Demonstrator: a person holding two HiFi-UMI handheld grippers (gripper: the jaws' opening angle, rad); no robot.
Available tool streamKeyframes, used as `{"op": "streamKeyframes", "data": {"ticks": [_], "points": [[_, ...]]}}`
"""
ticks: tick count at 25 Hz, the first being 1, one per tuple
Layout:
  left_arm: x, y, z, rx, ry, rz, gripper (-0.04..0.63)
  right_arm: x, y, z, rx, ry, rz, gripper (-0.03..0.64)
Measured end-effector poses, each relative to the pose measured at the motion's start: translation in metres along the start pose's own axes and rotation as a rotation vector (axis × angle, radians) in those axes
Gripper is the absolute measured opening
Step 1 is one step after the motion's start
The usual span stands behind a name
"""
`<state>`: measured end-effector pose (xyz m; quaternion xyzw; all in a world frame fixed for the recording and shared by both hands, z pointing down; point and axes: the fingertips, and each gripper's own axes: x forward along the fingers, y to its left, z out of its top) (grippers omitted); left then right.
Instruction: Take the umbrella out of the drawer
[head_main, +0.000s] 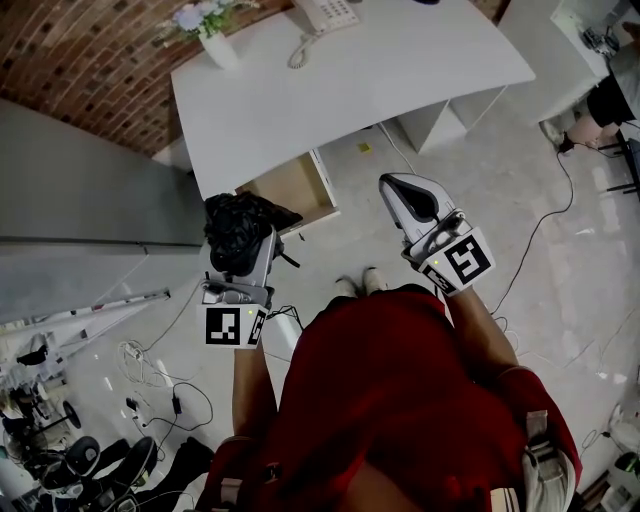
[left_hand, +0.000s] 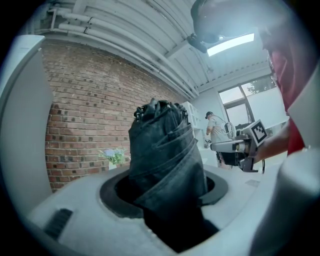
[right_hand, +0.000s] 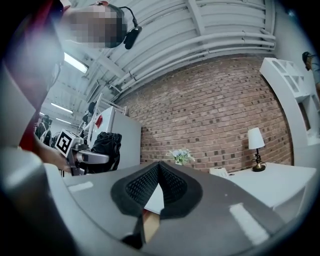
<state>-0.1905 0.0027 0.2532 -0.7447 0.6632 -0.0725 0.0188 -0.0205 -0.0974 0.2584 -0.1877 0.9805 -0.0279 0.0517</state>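
A black folded umbrella is clamped between the jaws of my left gripper, held in the air to the left of the open wooden drawer. In the left gripper view the umbrella stands up between the jaws and fills the middle. My right gripper hovers to the right of the drawer, its pads together with nothing between them. Its ribbed pads meet at the tip in the right gripper view, where the left gripper and the umbrella show at the left.
The drawer hangs under a white desk bearing a telephone and a flower vase. A grey cabinet stands left. Cables lie on the floor. A lamp stands before the brick wall.
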Motion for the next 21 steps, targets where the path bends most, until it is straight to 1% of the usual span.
{"op": "streamKeyframes", "data": {"ticks": [5,12,21], "points": [[-0.004,0.004,-0.005,-0.004,0.0,0.005,0.259,0.004,0.005,-0.005,0.002,0.005,0.012,0.012],[-0.01,0.007,-0.009,-0.011,0.004,0.008,0.259,0.002,0.01,-0.003,-0.004,0.005,0.005,0.012],[-0.008,0.004,-0.013,-0.005,0.014,-0.014,0.259,0.0,0.011,-0.007,-0.012,0.019,-0.002,0.012]]}}
